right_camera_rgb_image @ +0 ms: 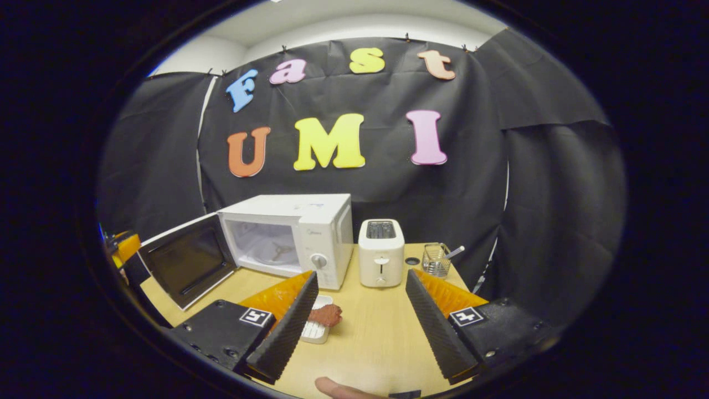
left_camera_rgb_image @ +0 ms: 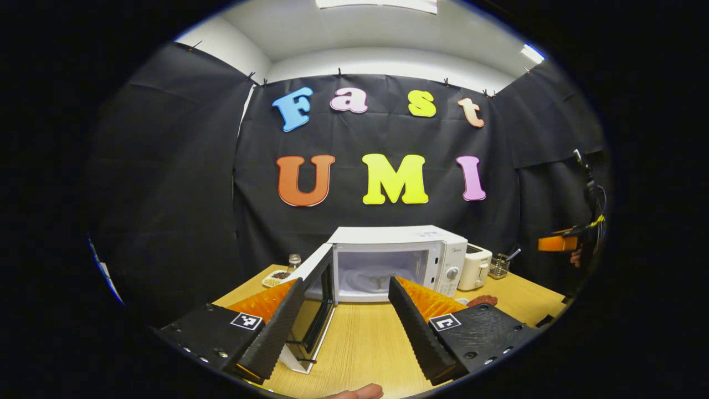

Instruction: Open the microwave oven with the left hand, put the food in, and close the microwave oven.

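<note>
A white microwave stands at the back of the wooden table, and its door is swung wide open to the left. The cavity holds a glass turntable with nothing on it. My left gripper is open just in front of the oven, its left finger close beside the door's edge. My right gripper is open above the table, nothing between its fingers. A reddish-brown piece of food lies on a small white dish, just right of the right gripper's left finger.
A white toaster stands right of the microwave, with a wire basket holding a utensil beyond it. A small jar and a dish of snacks sit left of the oven. The other gripper hangs at the far right.
</note>
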